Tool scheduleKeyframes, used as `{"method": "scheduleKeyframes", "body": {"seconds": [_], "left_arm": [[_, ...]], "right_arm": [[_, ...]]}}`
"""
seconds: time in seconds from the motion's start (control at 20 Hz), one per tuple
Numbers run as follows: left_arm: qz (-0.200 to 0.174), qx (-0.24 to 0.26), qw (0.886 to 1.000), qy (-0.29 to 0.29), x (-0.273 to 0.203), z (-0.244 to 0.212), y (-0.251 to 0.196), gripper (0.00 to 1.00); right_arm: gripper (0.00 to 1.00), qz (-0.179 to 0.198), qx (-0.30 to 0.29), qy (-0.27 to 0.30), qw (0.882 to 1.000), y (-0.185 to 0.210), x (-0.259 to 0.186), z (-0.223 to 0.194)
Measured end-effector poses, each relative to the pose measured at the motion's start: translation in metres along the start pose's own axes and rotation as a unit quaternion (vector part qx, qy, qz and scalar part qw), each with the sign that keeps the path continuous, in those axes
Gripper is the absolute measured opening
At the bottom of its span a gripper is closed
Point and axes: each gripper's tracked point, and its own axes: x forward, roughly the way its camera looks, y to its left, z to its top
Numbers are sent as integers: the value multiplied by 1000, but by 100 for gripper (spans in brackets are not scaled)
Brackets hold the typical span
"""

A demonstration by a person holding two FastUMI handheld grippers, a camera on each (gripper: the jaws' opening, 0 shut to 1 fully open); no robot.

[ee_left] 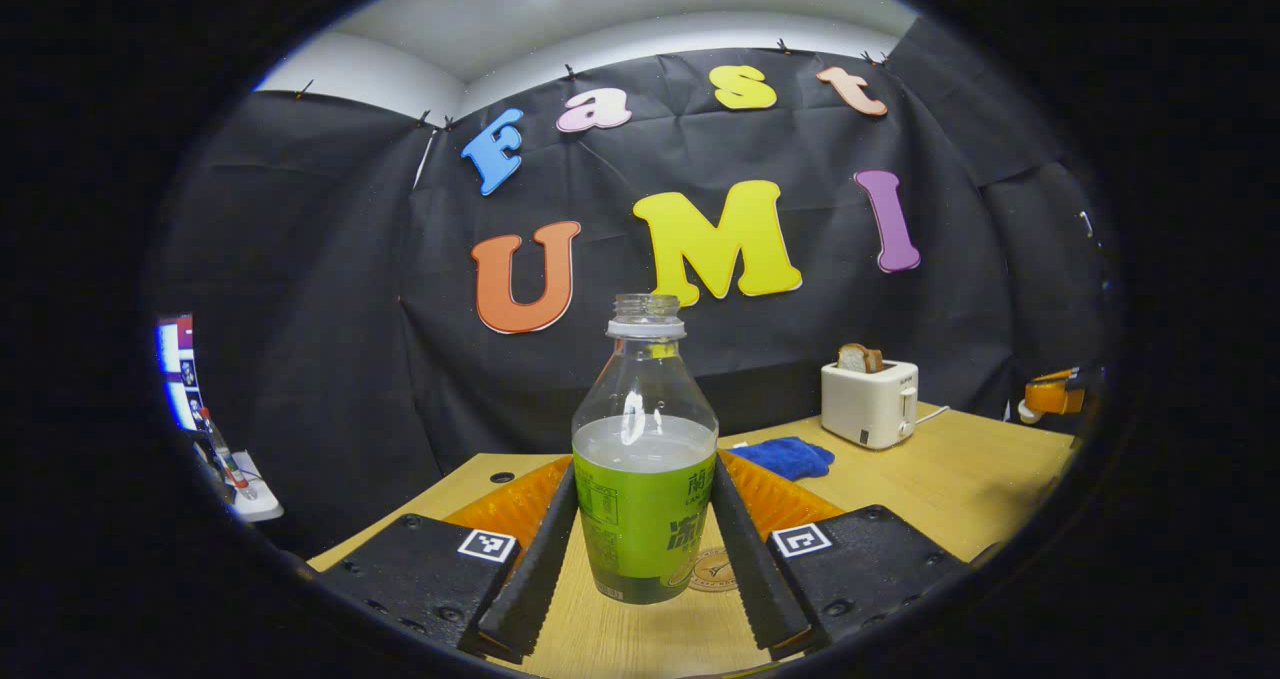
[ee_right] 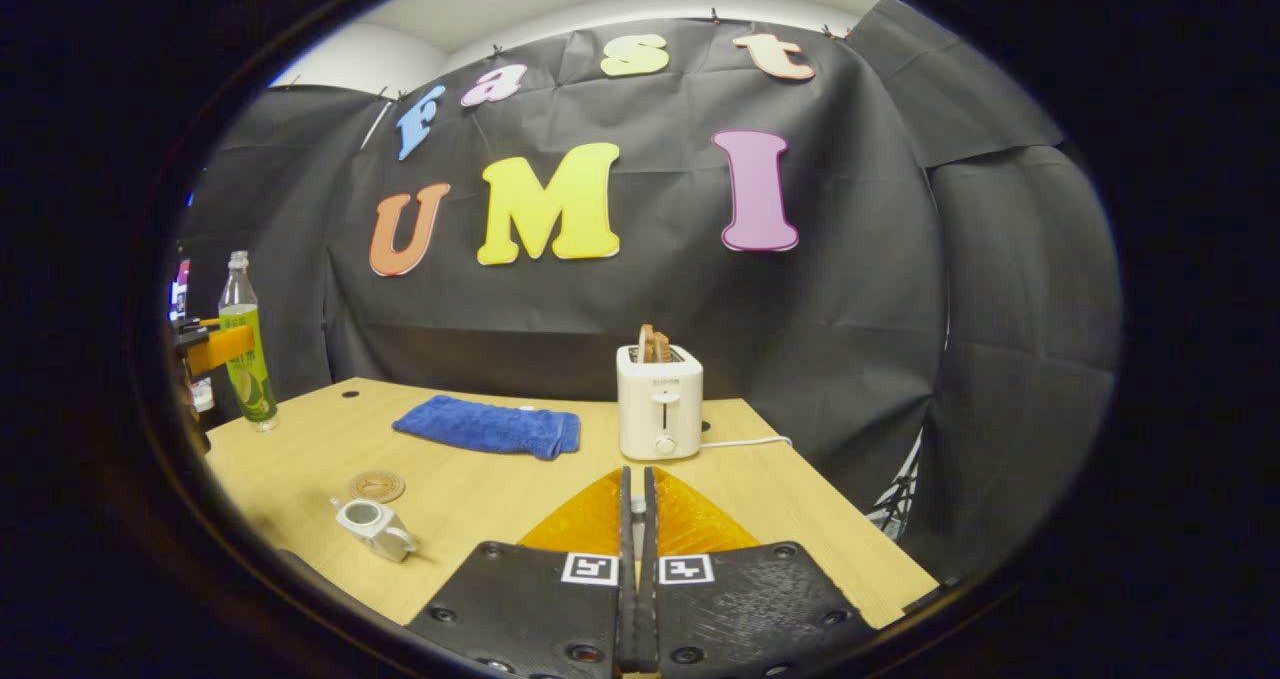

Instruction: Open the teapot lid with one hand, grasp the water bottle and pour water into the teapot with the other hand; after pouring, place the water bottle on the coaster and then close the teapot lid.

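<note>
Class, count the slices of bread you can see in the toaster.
2, standing side by side in the toaster's slots: the left slice and the right slice. Their lower parts are hidden inside, so a further piece low down cannot be ruled out.

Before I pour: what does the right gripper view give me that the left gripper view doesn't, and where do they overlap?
Right gripper view: the white teapot near the table's front edge with its top open, and the right gripper with its jaws closed together.
Left gripper view: a close look at the left gripper, jaws pressed on both sides of the water bottle, which is uncapped and part full.
Both: the bottle, the coaster, the blue cloth, the toaster with bread in it, and the wooden table.
</note>
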Motion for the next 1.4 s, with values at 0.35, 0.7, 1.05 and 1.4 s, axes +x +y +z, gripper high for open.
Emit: {"method": "scheduleKeyframes", "body": {"seconds": [0.35,0.7,1.05,1.4], "left_arm": [[-21,-69,997,11,35,-26,-17,78],[-29,-110,993,12,75,-69,-47,78],[-38,-73,996,29,84,-102,-55,79],[-36,-72,996,45,89,-113,-55,80]], "right_arm": [[0,7,-12,5,1000,12,5,-5],[0,10,-20,11,1000,20,10,-10],[0,12,-15,22,1000,22,16,-19],[0,12,-19,24,999,25,18,-20]]}}
